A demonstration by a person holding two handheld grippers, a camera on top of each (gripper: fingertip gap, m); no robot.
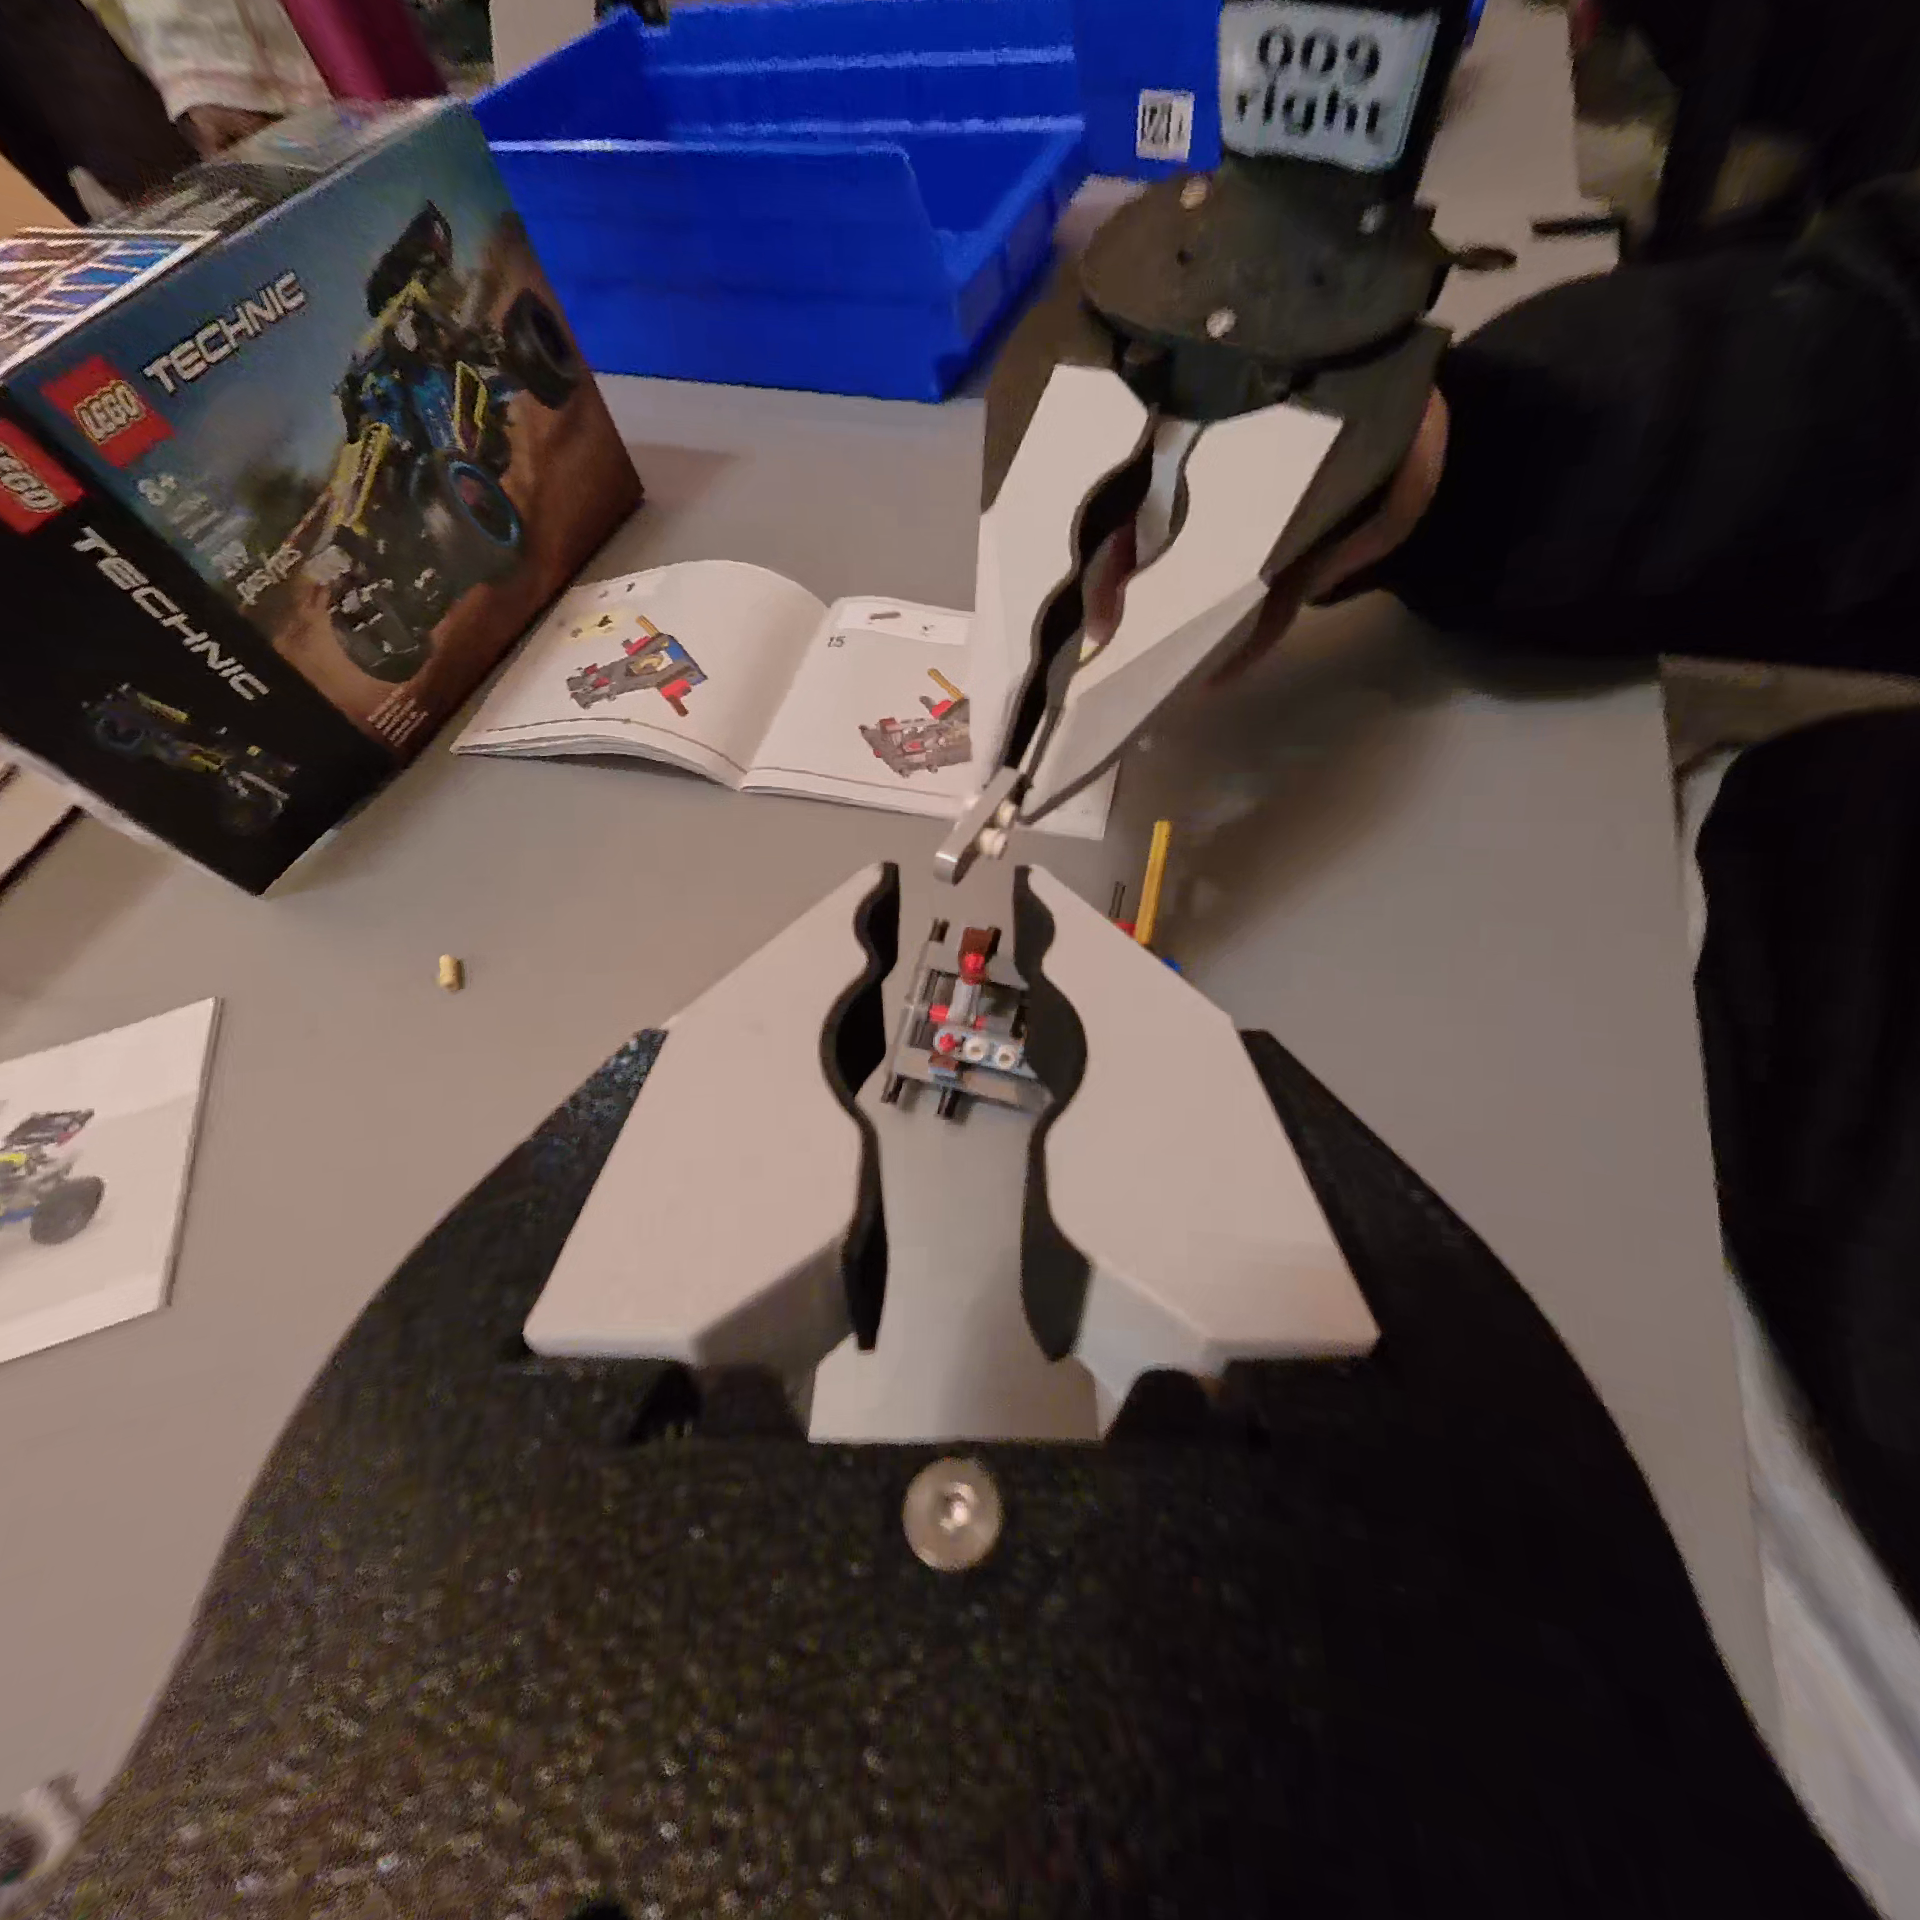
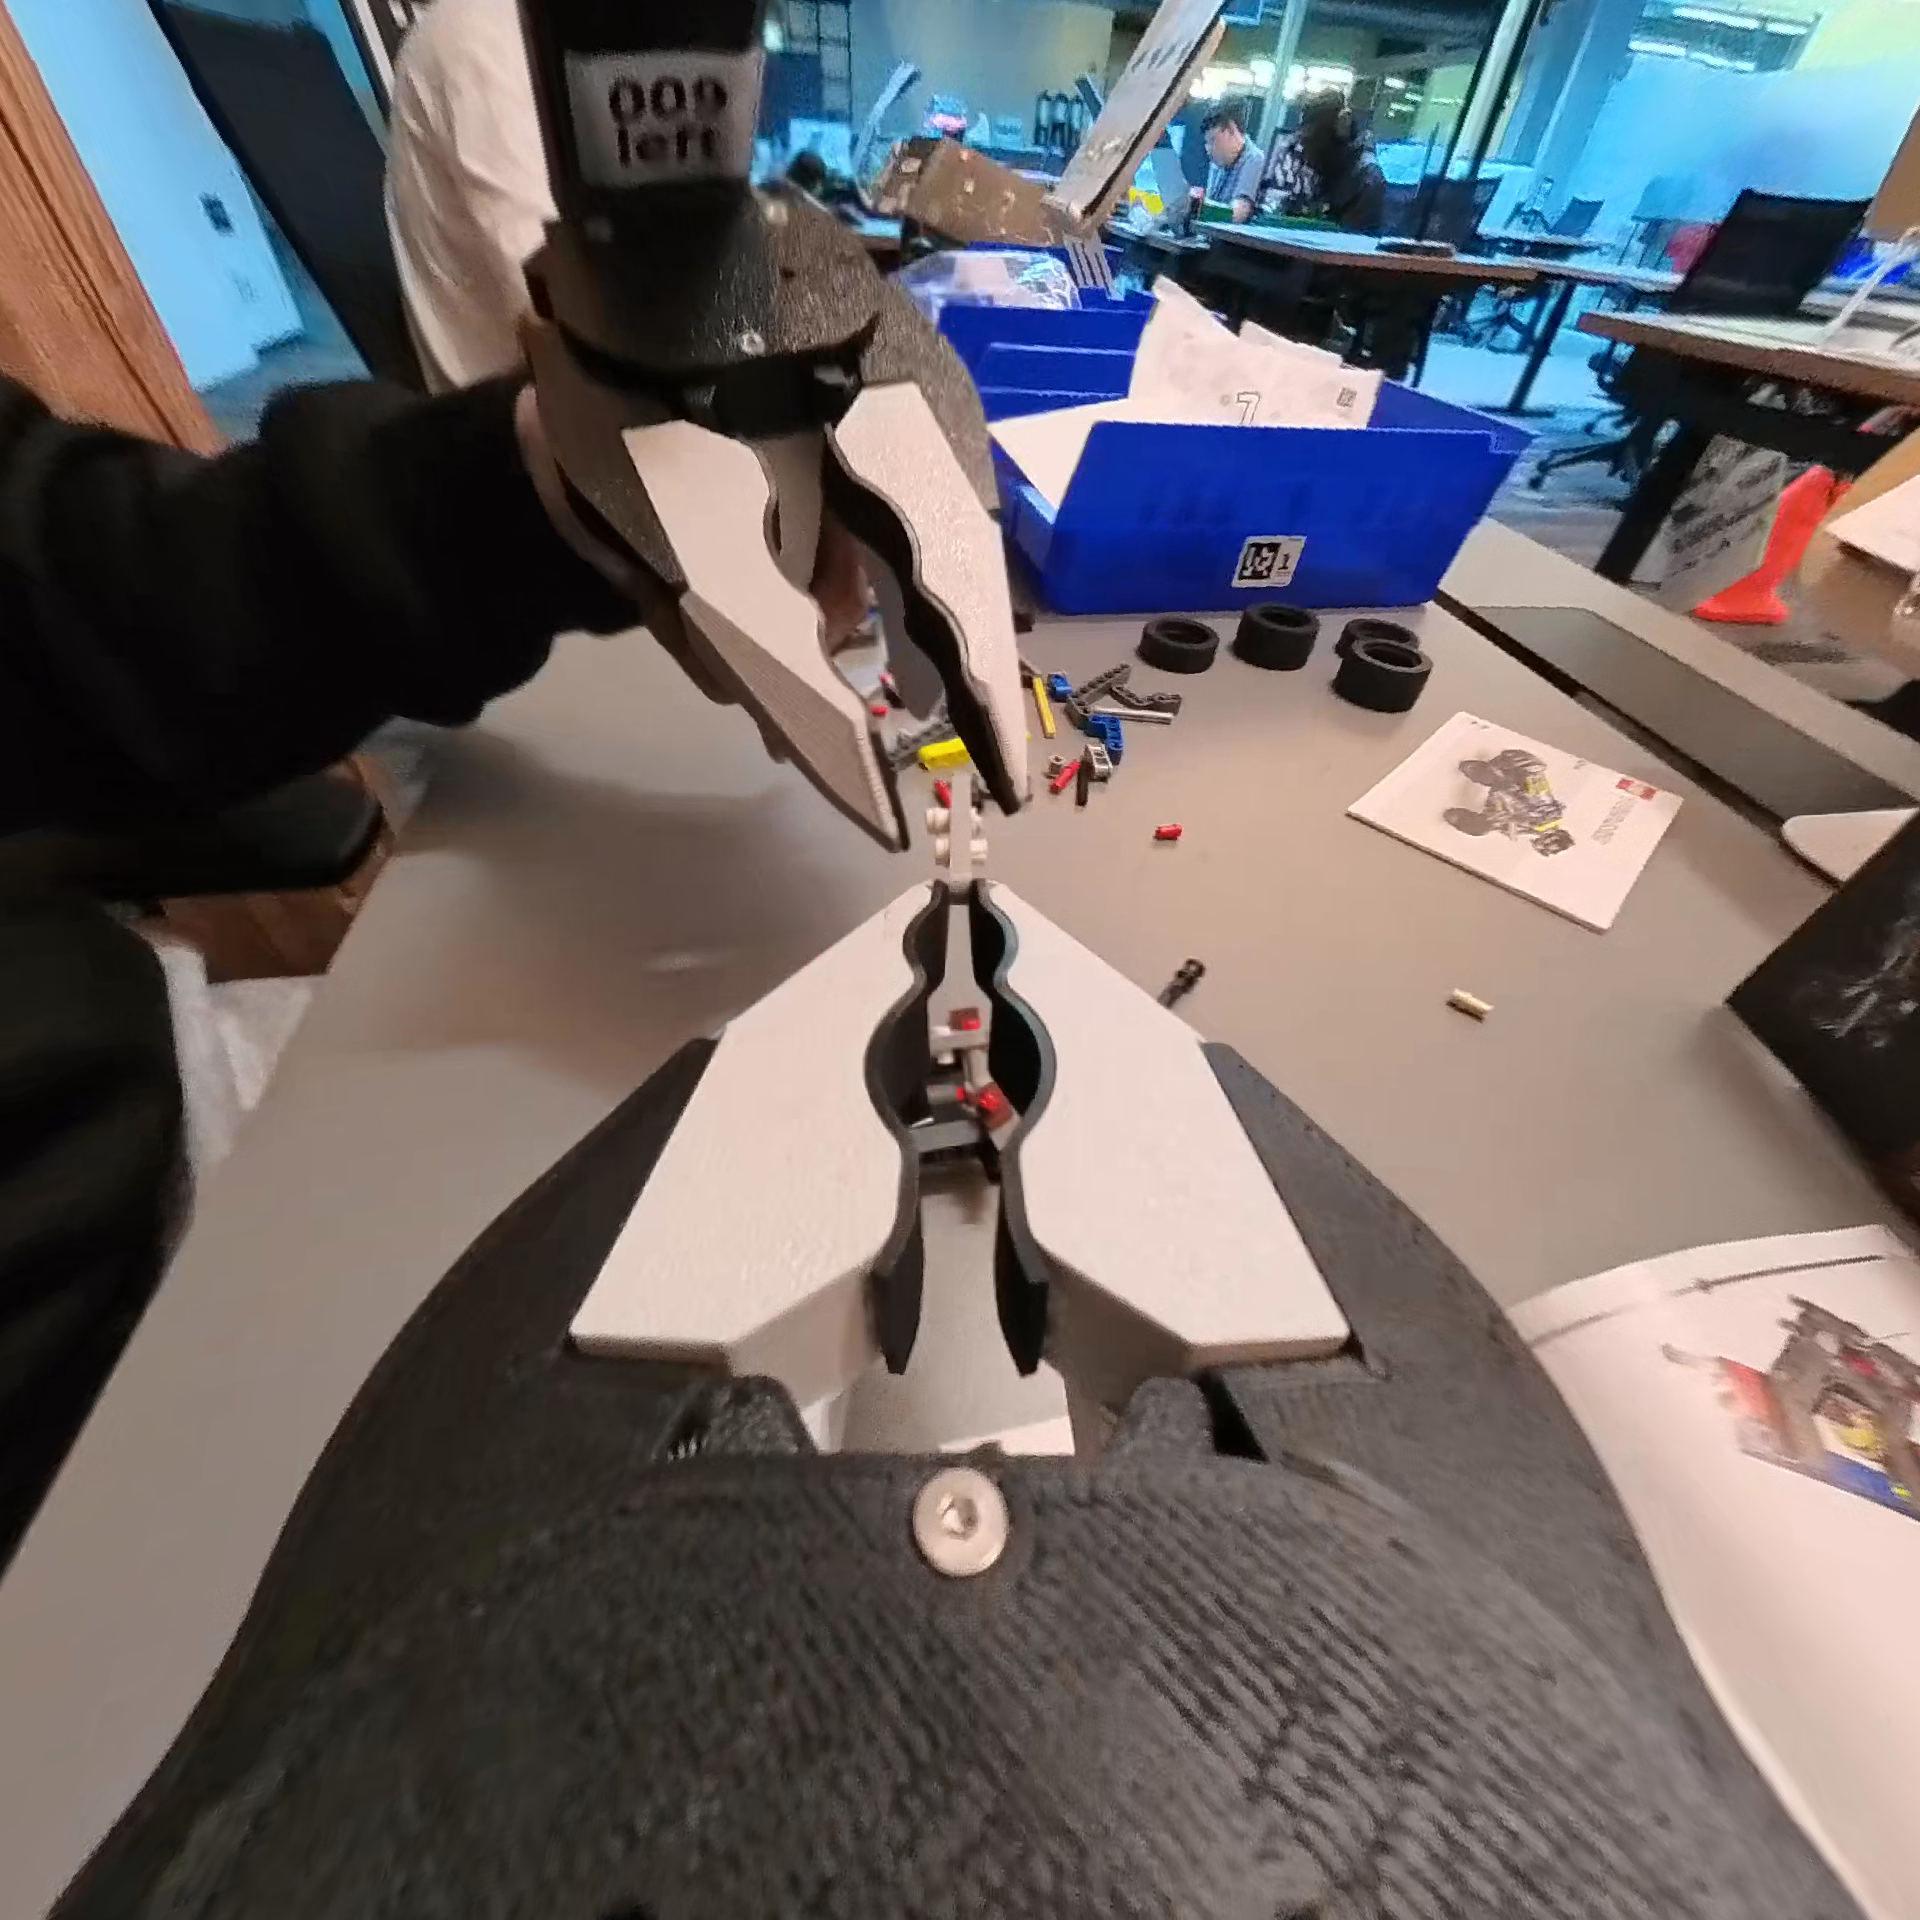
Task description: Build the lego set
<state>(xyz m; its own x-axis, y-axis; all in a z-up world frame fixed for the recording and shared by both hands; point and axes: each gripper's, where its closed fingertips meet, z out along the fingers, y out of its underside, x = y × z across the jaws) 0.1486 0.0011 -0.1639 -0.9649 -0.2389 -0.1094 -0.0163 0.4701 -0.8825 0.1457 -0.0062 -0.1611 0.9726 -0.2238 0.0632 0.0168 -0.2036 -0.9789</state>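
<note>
My right gripper (image 2: 956,896) is shut on a small light grey beam (image 2: 956,836) with white pins, which sticks out past its tips. In the left wrist view the right gripper (image 1: 1013,800) comes down from above and holds the beam (image 1: 975,836) at the mouth of my left gripper (image 1: 961,883). The left gripper (image 2: 954,816) is open and empty, its tips on either side of the beam's end. A small grey, red and black sub-assembly (image 1: 966,1029) shows through the gap between the fingers, lower down, apparently on the table. It also shows in the right wrist view (image 2: 966,1081).
The set's box (image 1: 312,468) stands at the left and blue bins (image 1: 779,208) behind it. An open instruction booklet (image 1: 675,665) and a closed one (image 2: 1507,821) lie on the grey table. Black tyres (image 2: 1278,634), loose pieces (image 2: 1091,717), a tan pin (image 1: 450,971) and a yellow axle (image 1: 1153,878) lie around. My left and right fingertips are right by each other.
</note>
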